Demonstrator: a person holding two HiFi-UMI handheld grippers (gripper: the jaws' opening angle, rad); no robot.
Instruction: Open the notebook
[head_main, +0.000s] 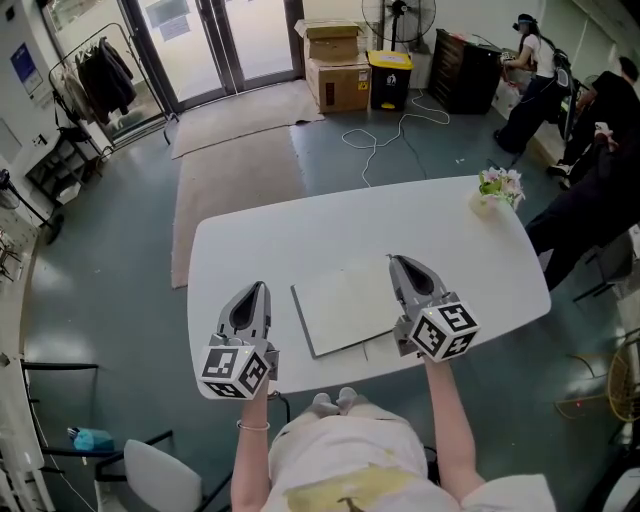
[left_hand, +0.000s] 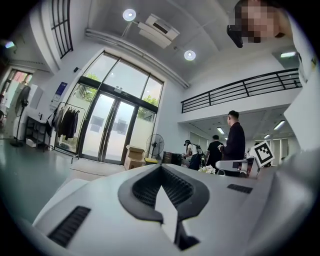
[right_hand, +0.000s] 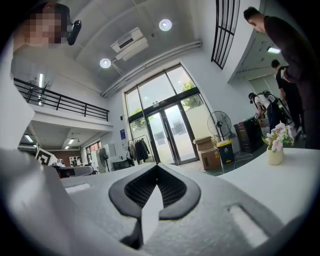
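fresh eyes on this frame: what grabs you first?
A closed pale notebook lies flat at the near middle of the white table. The left gripper and right gripper flank it, both with jaws together and nothing between them. A small vase of flowers stands at the table's far right corner.

We can read no words or numbers anywhere. The blue sign (head_main: 22, 63) left of the glass doors (head_main: 215, 45) and the label on the yellow-lidded bin (head_main: 389, 80) right of those doors are too small to make out.
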